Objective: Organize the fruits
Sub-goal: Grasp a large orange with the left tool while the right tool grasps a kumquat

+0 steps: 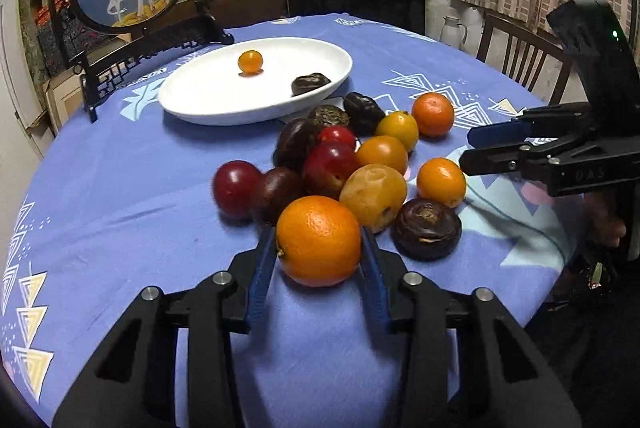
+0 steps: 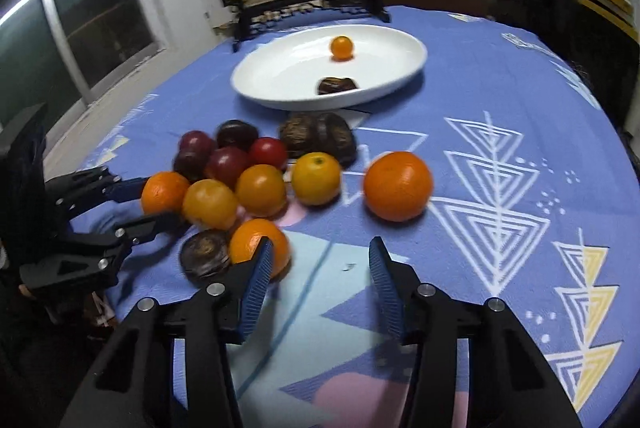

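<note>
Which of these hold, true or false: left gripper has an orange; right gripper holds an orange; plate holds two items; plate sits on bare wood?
1. The left gripper has its pads against the big orange. True.
2. The right gripper holds an orange. False: nothing sits between its fingers; a small orange lies just outside one finger.
3. The white plate holds two items. True: a small orange fruit and a dark fruit.
4. The plate sits on bare wood. False: it rests on a blue patterned tablecloth.

left wrist: low, near | right wrist: low | shared: plate (image 1: 256, 100)
</note>
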Motion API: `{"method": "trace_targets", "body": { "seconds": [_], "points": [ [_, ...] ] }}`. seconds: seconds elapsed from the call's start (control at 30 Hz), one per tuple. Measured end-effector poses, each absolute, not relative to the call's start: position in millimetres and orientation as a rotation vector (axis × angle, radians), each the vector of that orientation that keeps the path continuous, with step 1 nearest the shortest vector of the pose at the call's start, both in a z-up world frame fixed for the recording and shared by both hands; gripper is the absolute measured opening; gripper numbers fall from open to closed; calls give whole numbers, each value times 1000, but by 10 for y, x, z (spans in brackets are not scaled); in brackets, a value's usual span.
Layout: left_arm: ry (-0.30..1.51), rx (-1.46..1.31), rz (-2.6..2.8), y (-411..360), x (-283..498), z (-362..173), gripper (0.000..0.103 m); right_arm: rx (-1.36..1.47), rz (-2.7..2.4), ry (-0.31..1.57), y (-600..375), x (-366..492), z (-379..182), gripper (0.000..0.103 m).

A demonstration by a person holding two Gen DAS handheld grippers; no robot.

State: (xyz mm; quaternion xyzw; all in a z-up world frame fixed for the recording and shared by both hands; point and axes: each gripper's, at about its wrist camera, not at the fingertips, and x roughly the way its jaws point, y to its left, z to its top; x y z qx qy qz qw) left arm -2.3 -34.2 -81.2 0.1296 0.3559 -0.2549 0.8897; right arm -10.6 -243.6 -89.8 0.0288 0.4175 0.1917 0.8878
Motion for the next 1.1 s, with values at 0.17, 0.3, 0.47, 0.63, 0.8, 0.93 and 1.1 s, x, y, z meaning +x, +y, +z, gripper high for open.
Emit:
{"method": "trace_targets", "body": {
  "seconds": [0.17, 0.3, 0.47, 0.63, 0.8, 0.93, 1.1],
  "points": [
    [711, 199, -502, -73, -54, -633, 41, 45, 485, 866, -2253, -151, -857, 51],
    [696, 183, -475, 48, -65, -561, 41, 40, 473, 889, -2160, -49, -906, 51],
    [695, 180, -473, 85, -74, -552, 41, 118, 482, 936, -2161, 107, -986, 51],
    [696, 179, -474, 91, -77, -563, 41, 134, 504, 941, -2144, 98, -995, 47],
    [697, 176, -477, 103, -90, -571, 41, 165, 496, 936, -2233, 87, -1002, 37],
    [705, 176, -472, 101, -108, -603, 41, 146, 493, 925, -2228, 37, -987, 37],
    [710, 170, -467, 100, -88, -598, 41, 125, 489, 894, -2226, -34, -916, 37]
  ]
}}
